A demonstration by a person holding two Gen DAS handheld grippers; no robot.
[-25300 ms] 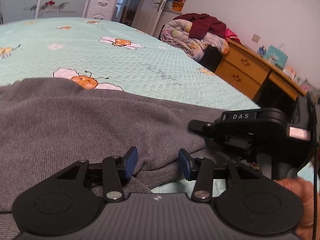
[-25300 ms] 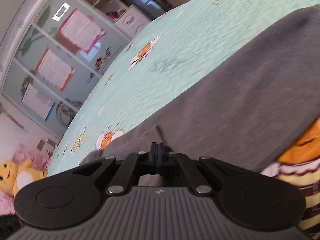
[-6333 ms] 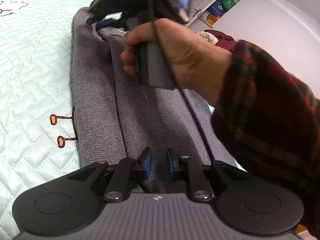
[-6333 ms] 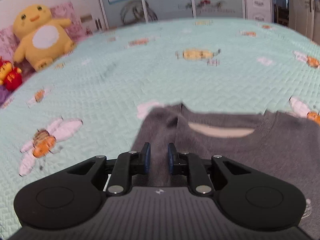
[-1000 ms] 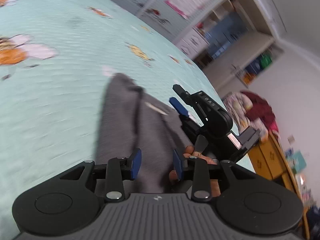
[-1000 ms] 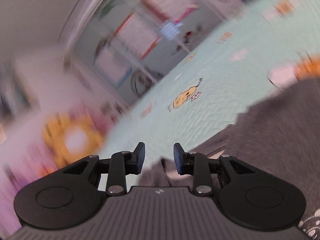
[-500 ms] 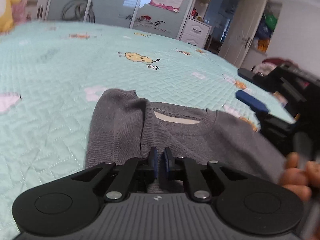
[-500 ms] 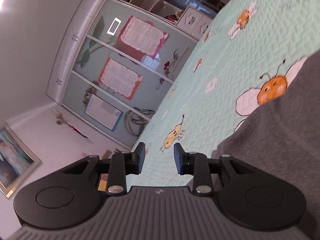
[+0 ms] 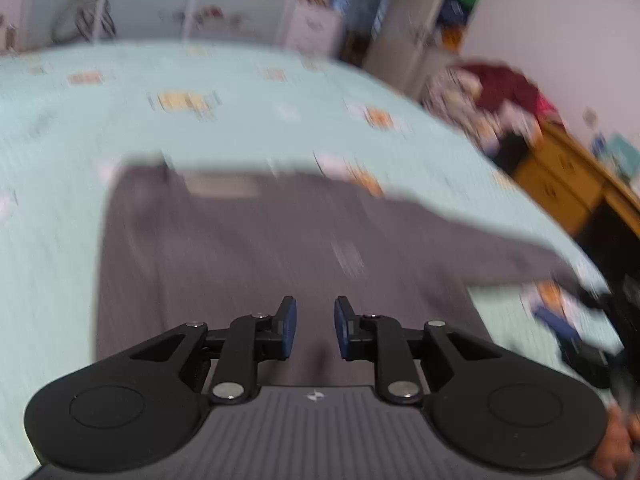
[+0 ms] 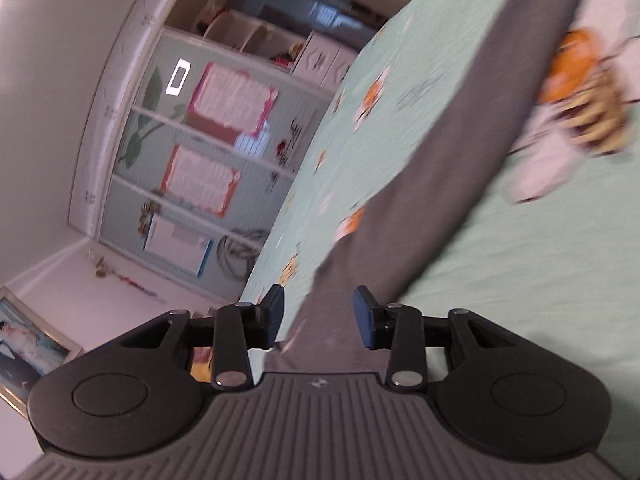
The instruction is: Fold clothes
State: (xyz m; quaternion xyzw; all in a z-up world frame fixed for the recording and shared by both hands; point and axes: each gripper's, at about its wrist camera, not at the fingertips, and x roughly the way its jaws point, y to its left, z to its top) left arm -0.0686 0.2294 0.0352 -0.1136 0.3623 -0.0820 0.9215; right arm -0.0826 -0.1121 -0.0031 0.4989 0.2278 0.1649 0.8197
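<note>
A gray sweater [image 9: 248, 256] is lying flat on the green bed cover [image 9: 248, 92]. Its neck hole is pointing toward the far edge of the bed, so its long way is running from the near edge to the far edge. One sleeve [image 9: 472, 240] is sticking out sideways toward the right edge of the bed.

The left gripper [image 9: 315, 327] is hanging over the sweater's near part. Its jaws have just been opening, with nothing gripped.

The right gripper [image 10: 318, 312] is over the sleeve [image 10: 460, 136]; its jaws have just been opening too, gripping nothing.

A wooden dresser [image 9: 560, 176] and a pile of clothes [image 9: 492, 100] are sitting past the right edge. Closet doors [image 10: 200, 152] are standing beyond the far edge.
</note>
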